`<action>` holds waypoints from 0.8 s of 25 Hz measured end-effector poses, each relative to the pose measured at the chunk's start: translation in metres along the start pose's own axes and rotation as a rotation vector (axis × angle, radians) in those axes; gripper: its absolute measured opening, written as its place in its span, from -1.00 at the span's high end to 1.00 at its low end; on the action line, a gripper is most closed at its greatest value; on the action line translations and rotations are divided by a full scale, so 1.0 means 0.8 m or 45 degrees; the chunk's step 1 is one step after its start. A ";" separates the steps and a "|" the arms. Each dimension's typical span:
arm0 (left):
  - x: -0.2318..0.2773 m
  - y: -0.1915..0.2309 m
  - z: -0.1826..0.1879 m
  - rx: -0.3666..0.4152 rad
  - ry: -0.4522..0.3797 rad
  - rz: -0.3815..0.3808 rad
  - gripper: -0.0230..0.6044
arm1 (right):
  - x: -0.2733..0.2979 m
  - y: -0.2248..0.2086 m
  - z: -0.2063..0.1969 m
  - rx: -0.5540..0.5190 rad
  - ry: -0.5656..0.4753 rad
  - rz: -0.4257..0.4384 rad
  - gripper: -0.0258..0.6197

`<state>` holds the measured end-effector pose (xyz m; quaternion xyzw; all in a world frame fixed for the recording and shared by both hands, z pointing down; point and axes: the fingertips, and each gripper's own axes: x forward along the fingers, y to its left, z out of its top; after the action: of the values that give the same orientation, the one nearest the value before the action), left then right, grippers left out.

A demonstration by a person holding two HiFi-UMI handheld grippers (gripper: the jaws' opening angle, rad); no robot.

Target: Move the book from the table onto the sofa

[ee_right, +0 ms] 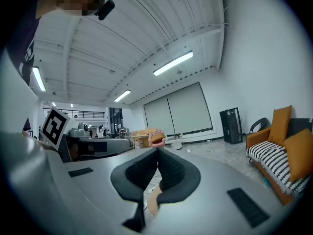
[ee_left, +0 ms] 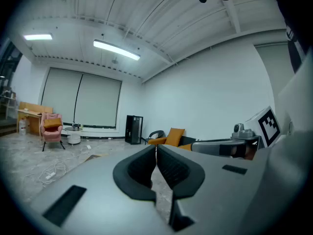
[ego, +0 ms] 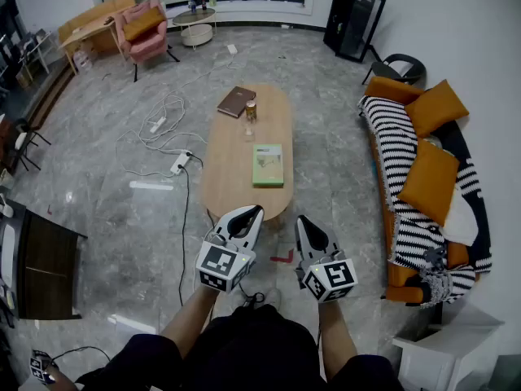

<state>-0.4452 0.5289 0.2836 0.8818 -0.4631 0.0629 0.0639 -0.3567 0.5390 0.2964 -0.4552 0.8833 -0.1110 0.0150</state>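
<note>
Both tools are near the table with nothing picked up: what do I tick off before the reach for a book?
1. Left tool empty: ok, jaws together on nothing.
2. Right tool empty: ok, the same.
3. Jaws open for a grasp: not ok, both shut.
4. Which book is meant: cannot tell. A green book lies at the near end of the table, a brown book at the far end.
5. Free room on the sofa: ok, striped seat bare beside the orange cushions.
</note>
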 end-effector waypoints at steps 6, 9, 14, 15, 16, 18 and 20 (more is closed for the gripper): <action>-0.015 -0.005 -0.010 -0.009 0.017 0.001 0.87 | -0.010 0.012 -0.006 -0.010 0.017 0.000 0.84; -0.015 -0.011 -0.014 -0.019 0.025 -0.001 0.87 | -0.013 0.009 -0.012 -0.010 0.028 0.003 0.84; -0.011 -0.025 -0.018 -0.032 0.034 0.002 0.87 | -0.020 0.002 -0.015 -0.012 0.036 0.012 0.84; -0.010 -0.027 -0.019 -0.036 0.037 0.005 0.87 | -0.022 0.000 -0.015 -0.014 0.037 0.015 0.84; -0.008 -0.030 -0.021 -0.038 0.041 0.009 0.87 | -0.024 -0.002 -0.015 -0.017 0.036 0.019 0.84; -0.005 -0.037 -0.023 -0.039 0.046 0.017 0.87 | -0.029 -0.007 -0.016 -0.024 0.034 0.032 0.84; 0.000 -0.044 -0.026 -0.041 0.051 0.026 0.87 | -0.034 -0.013 -0.017 -0.027 0.032 0.047 0.84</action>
<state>-0.4175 0.5526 0.3024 0.8744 -0.4717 0.0739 0.0868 -0.3340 0.5572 0.3100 -0.4374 0.8928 -0.1072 0.0012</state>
